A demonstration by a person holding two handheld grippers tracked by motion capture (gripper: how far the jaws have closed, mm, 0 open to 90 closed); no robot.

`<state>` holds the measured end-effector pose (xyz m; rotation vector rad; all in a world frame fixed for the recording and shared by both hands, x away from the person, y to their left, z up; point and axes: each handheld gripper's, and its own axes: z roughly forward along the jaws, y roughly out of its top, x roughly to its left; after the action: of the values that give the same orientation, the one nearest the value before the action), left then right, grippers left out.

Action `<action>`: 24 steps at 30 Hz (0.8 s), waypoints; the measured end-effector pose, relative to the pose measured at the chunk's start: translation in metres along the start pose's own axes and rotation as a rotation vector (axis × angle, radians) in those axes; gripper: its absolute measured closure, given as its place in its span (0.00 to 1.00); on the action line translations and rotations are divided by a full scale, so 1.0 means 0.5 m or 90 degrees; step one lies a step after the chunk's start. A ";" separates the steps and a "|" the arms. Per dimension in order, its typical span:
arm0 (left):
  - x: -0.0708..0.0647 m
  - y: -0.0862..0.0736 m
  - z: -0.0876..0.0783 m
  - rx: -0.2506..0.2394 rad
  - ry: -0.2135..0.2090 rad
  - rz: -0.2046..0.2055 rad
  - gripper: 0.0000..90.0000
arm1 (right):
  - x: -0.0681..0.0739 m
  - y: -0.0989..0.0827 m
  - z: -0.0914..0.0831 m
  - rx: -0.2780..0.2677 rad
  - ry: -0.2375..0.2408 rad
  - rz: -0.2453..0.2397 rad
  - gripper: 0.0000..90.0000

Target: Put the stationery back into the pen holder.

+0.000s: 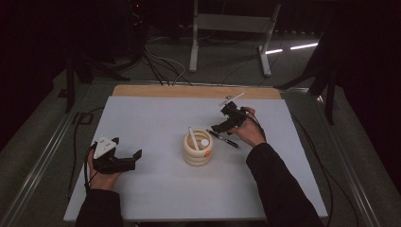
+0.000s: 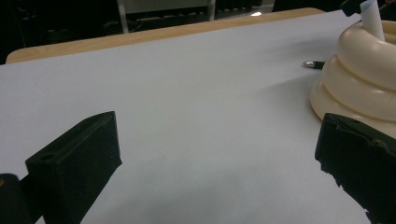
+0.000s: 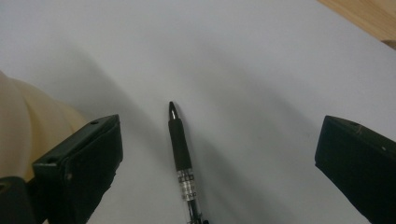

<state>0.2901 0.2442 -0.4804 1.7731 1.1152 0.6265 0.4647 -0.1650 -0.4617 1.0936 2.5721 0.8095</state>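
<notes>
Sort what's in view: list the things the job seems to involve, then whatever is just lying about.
Likely in the job:
black pen, between the open right gripper jaws
cream ringed holder
white pen in it

Lying about:
left gripper, open, idle
metal frame behind the table
floor cables

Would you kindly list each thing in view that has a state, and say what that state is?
Left gripper: open, empty, resting low on the white sheet.
Right gripper: open, empty, jaws either side of the black pen, not touching it.
Black pen: lying flat on the sheet, beside the holder.
Cream ribbed holder: upright, holding a white pen.
</notes>
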 end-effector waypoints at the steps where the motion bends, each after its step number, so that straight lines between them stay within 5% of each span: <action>1: 0.000 0.000 0.000 0.000 0.000 0.000 0.01 | 0.000 0.000 0.002 0.003 0.002 0.002 0.01; 24: -0.001 0.000 0.001 0.003 -0.003 0.001 0.01 | -0.001 -0.008 0.030 0.032 0.004 -0.001 0.01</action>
<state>0.2904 0.2436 -0.4810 1.7781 1.1136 0.6206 0.4686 -0.1615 -0.4766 1.1041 2.6113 0.7530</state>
